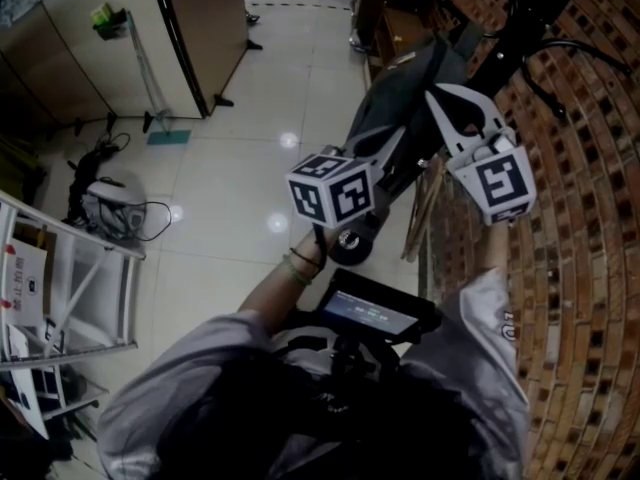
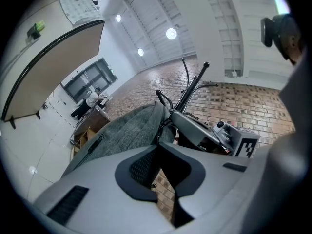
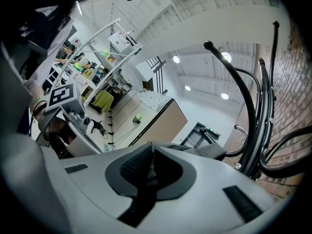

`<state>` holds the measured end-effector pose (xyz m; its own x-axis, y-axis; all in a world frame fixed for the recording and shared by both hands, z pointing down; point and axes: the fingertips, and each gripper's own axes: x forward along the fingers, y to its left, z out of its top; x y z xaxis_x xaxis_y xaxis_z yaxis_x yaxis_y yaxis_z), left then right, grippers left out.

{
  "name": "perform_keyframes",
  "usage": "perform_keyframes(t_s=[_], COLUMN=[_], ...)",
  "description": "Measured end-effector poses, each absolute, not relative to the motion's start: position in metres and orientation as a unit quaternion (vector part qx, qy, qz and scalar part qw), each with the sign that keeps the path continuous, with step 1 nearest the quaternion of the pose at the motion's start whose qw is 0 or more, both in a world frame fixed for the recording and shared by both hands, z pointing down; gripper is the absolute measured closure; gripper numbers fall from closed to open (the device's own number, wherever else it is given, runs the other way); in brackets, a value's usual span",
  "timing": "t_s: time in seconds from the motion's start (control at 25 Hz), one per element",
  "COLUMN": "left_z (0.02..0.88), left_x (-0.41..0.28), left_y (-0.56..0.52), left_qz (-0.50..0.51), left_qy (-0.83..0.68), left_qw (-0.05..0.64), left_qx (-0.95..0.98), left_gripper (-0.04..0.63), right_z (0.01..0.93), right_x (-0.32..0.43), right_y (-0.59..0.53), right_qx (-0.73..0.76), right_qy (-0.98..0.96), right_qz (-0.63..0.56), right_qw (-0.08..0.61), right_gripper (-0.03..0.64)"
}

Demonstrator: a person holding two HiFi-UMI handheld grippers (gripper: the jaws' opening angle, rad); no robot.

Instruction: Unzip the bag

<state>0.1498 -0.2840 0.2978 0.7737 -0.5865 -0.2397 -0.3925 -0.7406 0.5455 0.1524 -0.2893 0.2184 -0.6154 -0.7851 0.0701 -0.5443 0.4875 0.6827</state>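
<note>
The bag (image 1: 415, 73), a grey fabric one, is sitting high on the right of the scene, up against a black tubular stand (image 1: 520, 28) that is standing just beside a curving brick wall (image 1: 580, 268). No counter is carrying it; the floor (image 1: 240, 198) is lying well below.

The left gripper (image 2: 158, 147) is showing its jaws brought fully together. Their tips are resting right at the dark zip line that is running along the bag's edge. Whether the zip pull is sitting between the pads cannot be made out. The right gripper (image 3: 150, 152) is pinching a fold of the bag's grey cloth between its pads, nearer the stand and the wall. The two grippers are working close beside each other on the bag.

The floor is shining, pale cream tile, and it is catching a few bright spots from the ceiling lights. At the near left a white metal shelving rack (image 1: 90, 268) is standing on it, with a tangle of dark cables (image 1: 110, 203) lying on the tiles just beyond. Farther off on the left a beige partition (image 1: 200, 28) with a black edge is rising from the floor. A small screen (image 1: 370, 313) is glowing at the person's chest, between the grey sleeves.
</note>
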Motion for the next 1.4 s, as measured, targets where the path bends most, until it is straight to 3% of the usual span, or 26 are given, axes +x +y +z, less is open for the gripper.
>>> perform_keyframes(t_s=[1.4], left_z=[0.351], left_x=[0.136], left_y=[-0.267], left_qz=[-0.14], left_qy=[-0.296], left_qw=[0.251], left_qx=[0.911], left_gripper=[0.584], right_z=[0.191], right_x=[0.164], right_y=[-0.302], right_qx=[0.429], right_qy=[-0.828], right_qz=[-0.301], right_qw=[0.199], right_gripper=[0.592])
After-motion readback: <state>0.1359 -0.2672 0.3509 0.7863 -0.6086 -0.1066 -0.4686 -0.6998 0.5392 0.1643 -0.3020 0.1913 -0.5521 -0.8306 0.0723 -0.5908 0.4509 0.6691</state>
